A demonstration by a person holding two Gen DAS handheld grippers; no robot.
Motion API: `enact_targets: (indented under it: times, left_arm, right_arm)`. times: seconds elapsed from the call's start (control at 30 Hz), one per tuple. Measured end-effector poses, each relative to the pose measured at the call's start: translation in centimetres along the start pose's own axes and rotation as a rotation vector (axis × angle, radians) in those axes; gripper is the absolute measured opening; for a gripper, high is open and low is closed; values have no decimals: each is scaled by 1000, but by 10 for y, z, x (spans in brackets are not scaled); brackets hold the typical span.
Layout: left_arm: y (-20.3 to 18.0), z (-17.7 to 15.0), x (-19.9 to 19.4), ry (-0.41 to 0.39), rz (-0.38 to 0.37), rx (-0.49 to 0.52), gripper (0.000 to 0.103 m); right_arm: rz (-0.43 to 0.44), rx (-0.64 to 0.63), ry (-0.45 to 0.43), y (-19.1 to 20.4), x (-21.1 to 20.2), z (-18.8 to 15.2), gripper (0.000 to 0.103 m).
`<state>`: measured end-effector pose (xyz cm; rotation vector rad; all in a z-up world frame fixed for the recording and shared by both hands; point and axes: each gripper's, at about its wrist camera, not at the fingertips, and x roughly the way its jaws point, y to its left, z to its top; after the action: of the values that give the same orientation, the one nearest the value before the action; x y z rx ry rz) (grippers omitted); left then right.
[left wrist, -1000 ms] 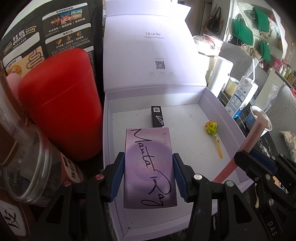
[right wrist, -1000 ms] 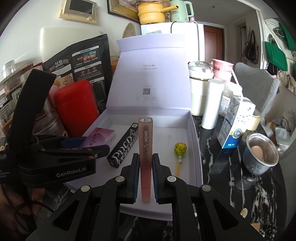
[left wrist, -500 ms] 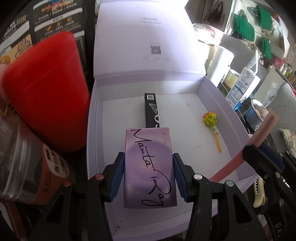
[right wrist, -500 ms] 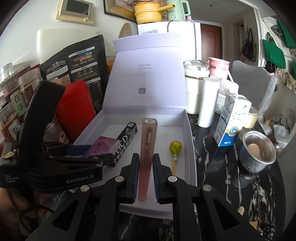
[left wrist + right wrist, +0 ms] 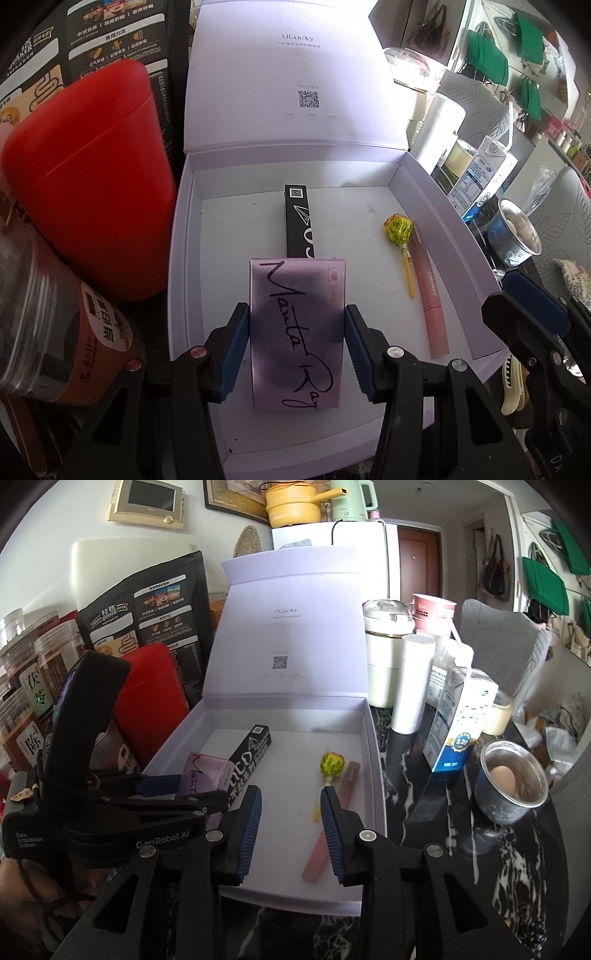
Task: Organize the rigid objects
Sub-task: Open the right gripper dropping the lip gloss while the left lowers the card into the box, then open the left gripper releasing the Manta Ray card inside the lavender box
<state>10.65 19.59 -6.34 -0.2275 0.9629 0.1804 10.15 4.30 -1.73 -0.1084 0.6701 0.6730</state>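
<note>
An open lilac gift box (image 5: 192,258) (image 5: 373,746) stands with its lid up. My left gripper (image 5: 297,347) is shut on a purple "Manta Ray" box (image 5: 299,328) and holds it over the box's front left; it also shows in the right wrist view (image 5: 201,775). My right gripper (image 5: 290,825) is open and empty above the box's front edge. A long pink tube box (image 5: 430,291) (image 5: 332,823) lies inside at the right, beside a lollipop (image 5: 399,230) (image 5: 331,763). A black carton (image 5: 298,221) (image 5: 249,760) lies in the middle.
A red container (image 5: 92,177) and clear jars (image 5: 48,317) crowd the box's left side. On the right stand a white roll (image 5: 412,683), a milk carton (image 5: 461,720) and a metal cup with an egg (image 5: 511,786) on the dark marble top.
My right gripper has opened and let go of the pink tube box, which now lies in the box beside the lollipop. My left gripper has kept its hold on the purple box.
</note>
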Motion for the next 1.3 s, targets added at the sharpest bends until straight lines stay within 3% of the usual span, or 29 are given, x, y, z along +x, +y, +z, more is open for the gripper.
enact_targets:
  times: [0.27, 0.8, 1.13, 1.3]
  left_arm:
    - [-7, 2, -14, -34, 49, 31, 51]
    - [-15, -3, -56, -98, 68, 50, 51]
    - [-19, -9, -89, -155, 64, 61, 51]
    - [-22, -13, -104, -186, 60, 70, 51]
  right_arm:
    - [-16, 9, 7, -1, -8, -1, 33]
    - [-47, 31, 3, -3, -35, -1, 33]
    - [-52, 31, -33, 2, -60, 1, 46]
    - [-63, 33, -47, 3, -73, 0, 46]
